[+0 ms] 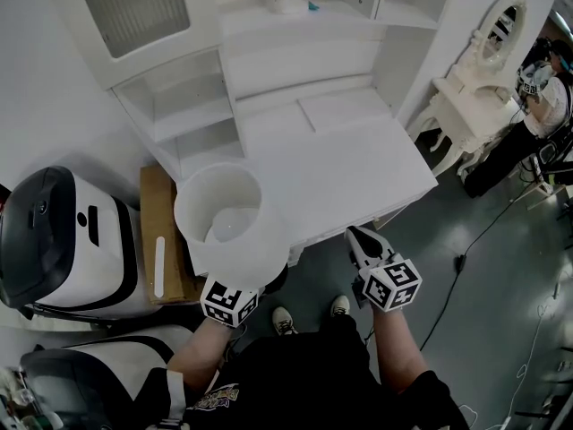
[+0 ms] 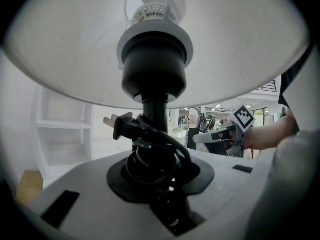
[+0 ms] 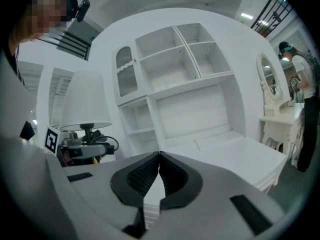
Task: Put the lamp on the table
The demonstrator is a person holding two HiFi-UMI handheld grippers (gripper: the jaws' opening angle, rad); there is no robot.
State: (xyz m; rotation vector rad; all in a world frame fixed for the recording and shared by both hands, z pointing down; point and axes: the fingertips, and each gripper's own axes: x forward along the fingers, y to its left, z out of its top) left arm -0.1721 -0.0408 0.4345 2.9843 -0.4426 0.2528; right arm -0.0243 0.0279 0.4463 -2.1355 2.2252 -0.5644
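The lamp [image 1: 228, 218] has a white shade, a black stem [image 2: 155, 109] and a black cord coiled round the stem with its plug [image 2: 120, 126] sticking out left. My left gripper [image 2: 157, 171] is shut on the stem and cord, holding the lamp upright off the front left corner of the white table [image 1: 358, 159]. In the head view the shade hides the left gripper's [image 1: 235, 280] jaws. My right gripper [image 1: 358, 236] is shut and empty by the table's front edge. The right gripper view shows its closed jaws [image 3: 159, 164], with the lamp [image 3: 87, 104] to the left.
A white shelf hutch [image 1: 188, 106] stands on the table's back and left. Black-and-white machines [image 1: 54, 240] and a cardboard piece [image 1: 161, 240] lie left of the lamp. A white vanity with mirror [image 1: 474, 70] and a person [image 1: 537, 97] are at the right.
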